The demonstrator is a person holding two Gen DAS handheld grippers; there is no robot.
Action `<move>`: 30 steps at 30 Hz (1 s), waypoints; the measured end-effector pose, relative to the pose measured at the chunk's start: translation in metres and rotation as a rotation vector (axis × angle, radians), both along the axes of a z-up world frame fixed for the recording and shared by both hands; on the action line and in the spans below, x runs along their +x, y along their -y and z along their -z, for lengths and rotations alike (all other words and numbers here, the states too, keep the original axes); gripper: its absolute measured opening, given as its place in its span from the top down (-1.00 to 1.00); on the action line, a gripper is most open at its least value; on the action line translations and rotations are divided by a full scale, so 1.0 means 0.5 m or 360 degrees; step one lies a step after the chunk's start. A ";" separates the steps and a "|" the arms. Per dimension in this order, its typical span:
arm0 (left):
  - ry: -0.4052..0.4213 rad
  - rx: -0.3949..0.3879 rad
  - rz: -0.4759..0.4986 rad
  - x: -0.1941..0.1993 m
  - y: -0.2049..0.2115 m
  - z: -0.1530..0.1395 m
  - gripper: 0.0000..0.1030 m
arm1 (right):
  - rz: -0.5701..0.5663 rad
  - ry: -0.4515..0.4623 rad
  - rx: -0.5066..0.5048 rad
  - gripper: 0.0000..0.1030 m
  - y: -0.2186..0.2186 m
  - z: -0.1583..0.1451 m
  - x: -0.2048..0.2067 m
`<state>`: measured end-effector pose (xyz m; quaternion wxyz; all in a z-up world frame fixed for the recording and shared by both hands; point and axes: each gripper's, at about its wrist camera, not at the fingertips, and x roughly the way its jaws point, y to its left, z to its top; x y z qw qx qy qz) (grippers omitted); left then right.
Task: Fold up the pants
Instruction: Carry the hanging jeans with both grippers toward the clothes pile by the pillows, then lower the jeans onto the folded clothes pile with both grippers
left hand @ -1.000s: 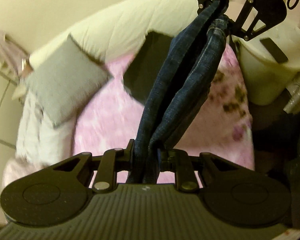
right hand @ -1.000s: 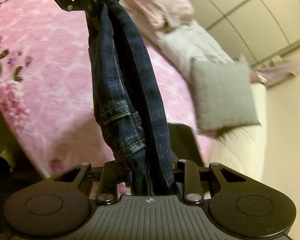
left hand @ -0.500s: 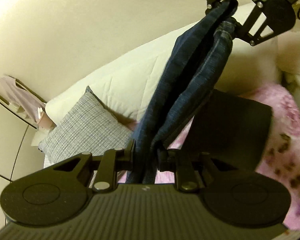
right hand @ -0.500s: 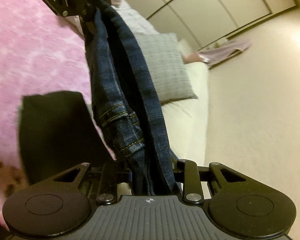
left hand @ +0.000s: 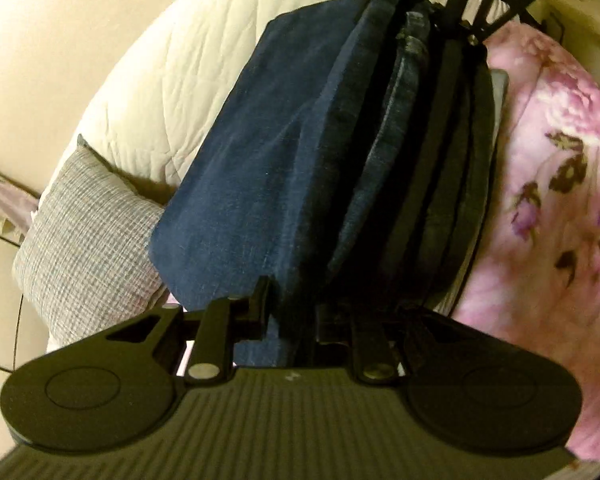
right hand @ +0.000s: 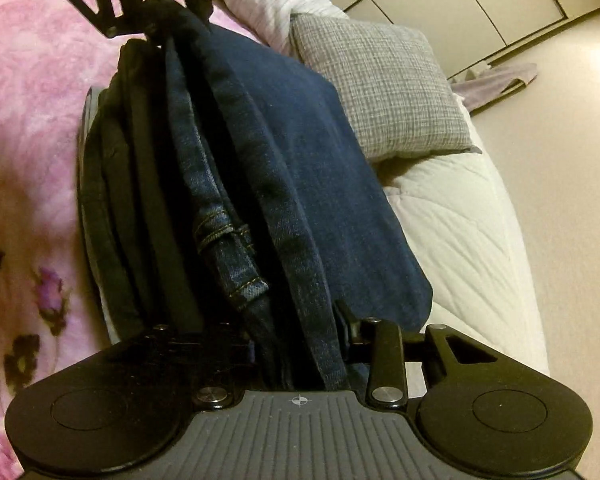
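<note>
between our two grippers the jeans point(left hand: 260, 168) run lengthwise over the dark stack point(right hand: 120, 184); left gripper point(left hand: 292, 320) clamps one end, right gripper point(right hand: 300, 344), jaws just widening, has the other end between them.

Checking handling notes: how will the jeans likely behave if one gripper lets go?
Probably floppy: the jeans sag between the left gripper and right gripper. Likely heavyish: thick doubled denim. Unlikely to slip: they lie on a dark folded pile.
</note>
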<state>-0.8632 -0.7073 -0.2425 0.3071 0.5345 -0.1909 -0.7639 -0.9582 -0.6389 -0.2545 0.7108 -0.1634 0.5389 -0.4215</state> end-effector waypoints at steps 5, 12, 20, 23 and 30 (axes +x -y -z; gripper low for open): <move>0.0030 -0.0058 0.0036 0.007 -0.012 -0.010 0.67 | 0.0033 -0.0009 -0.0014 0.41 -0.024 -0.020 -0.013; 0.0027 -0.0036 0.0013 0.003 -0.046 0.054 0.63 | 0.0024 -0.0081 -0.0102 0.34 -0.097 0.028 -0.026; -0.0015 0.0101 -0.0107 0.084 -0.047 0.008 0.40 | 0.0189 -0.0037 0.0065 0.25 -0.115 -0.072 -0.028; -0.0047 0.0169 -0.0202 0.123 -0.058 -0.016 0.40 | 0.0315 0.0090 0.0153 0.25 -0.146 -0.108 -0.040; -0.0422 0.0316 -0.0504 0.105 -0.006 -0.111 0.41 | 0.0562 0.0696 0.0298 0.25 -0.098 -0.223 -0.042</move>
